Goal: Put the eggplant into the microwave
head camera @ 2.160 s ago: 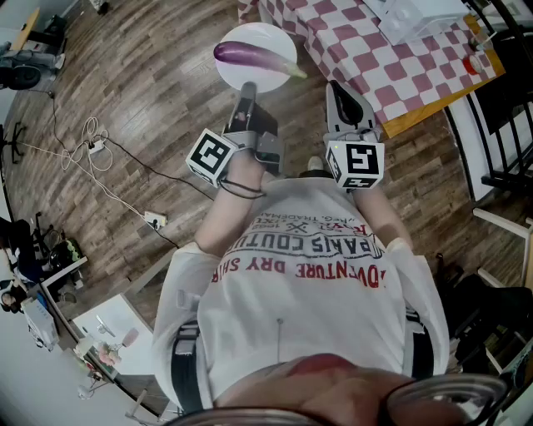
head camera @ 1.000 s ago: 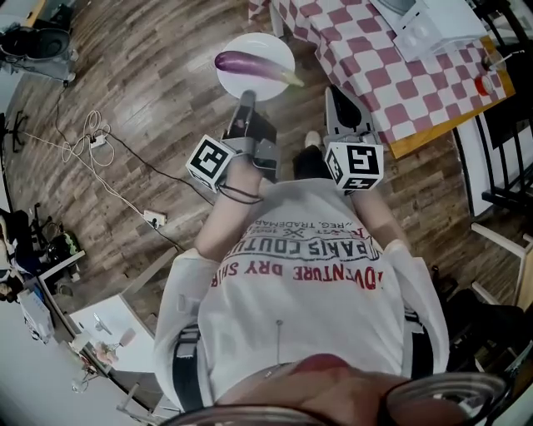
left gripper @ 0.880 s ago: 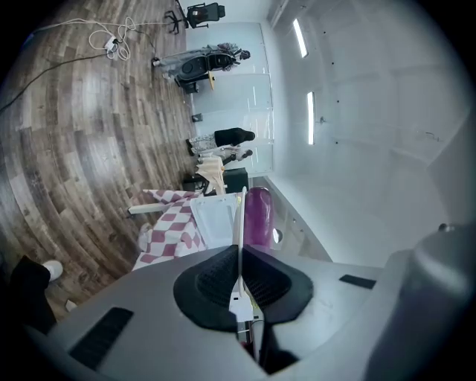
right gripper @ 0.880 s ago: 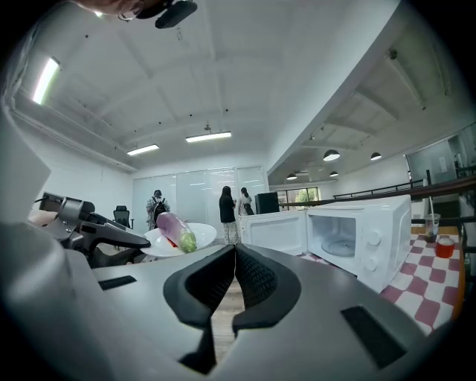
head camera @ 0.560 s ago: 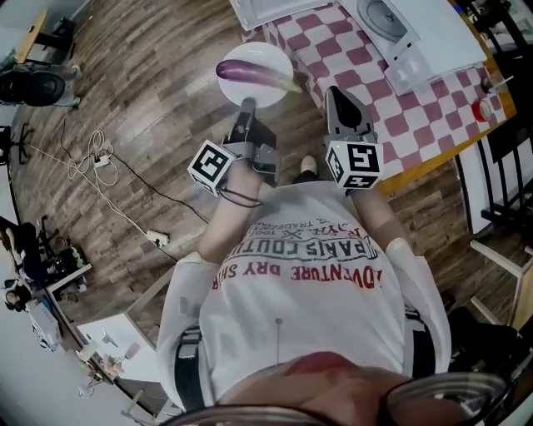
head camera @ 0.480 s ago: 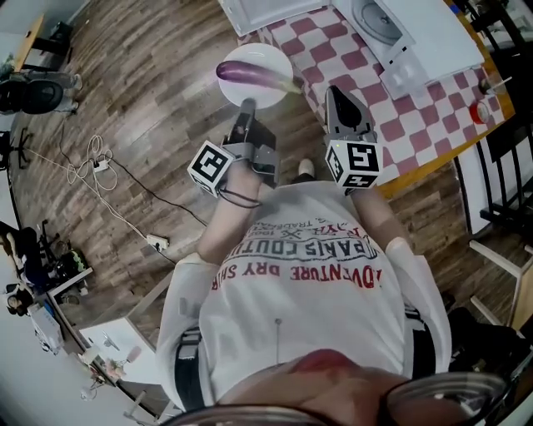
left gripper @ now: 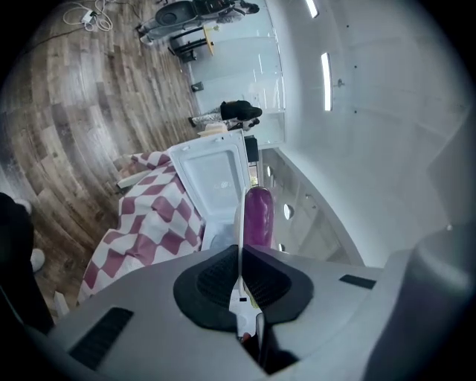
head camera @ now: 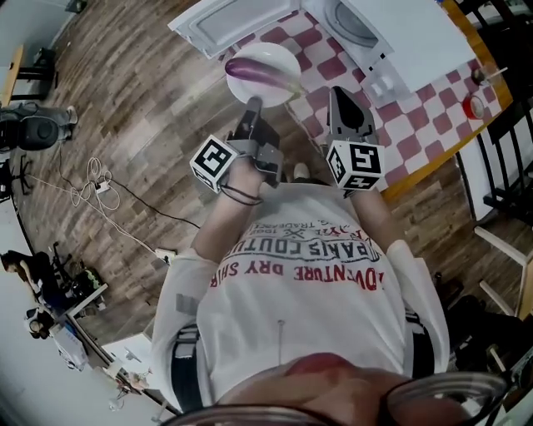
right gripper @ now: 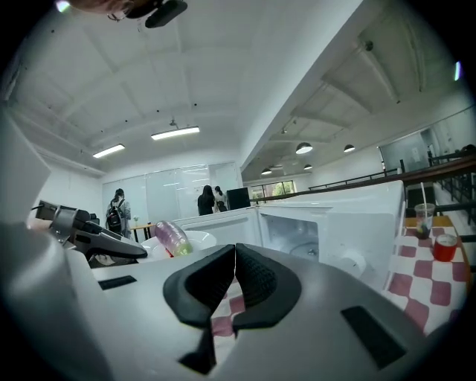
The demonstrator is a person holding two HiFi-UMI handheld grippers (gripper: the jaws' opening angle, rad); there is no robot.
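Note:
A purple eggplant point(head camera: 260, 71) lies on a white plate point(head camera: 279, 56) that hangs in the air by the corner of the checkered table. My left gripper point(head camera: 253, 103) is shut on the plate's near rim. In the left gripper view the plate point(left gripper: 239, 223) stands edge-on between the jaws, with the eggplant point(left gripper: 258, 216) beyond it. My right gripper point(head camera: 340, 91) is shut with nothing in it, just right of the plate. The white microwave point(head camera: 366, 25) stands on the table with its door point(head camera: 229, 21) swung open. From the right gripper view I see its cavity point(right gripper: 301, 234) and the eggplant point(right gripper: 172, 238).
The red-and-white checkered table point(head camera: 391, 108) runs to the right, with a small red thing point(head camera: 473, 106) near its far edge. A cup with a straw point(right gripper: 424, 217) stands on it. Cables point(head camera: 87, 187) lie on the wooden floor at the left. People stand far off point(right gripper: 210, 199).
Both grippers and the plate with the eggplant have travelled toward the table. The microwave and its open door have come into view at the top, and the plate now hangs at the table's corner.

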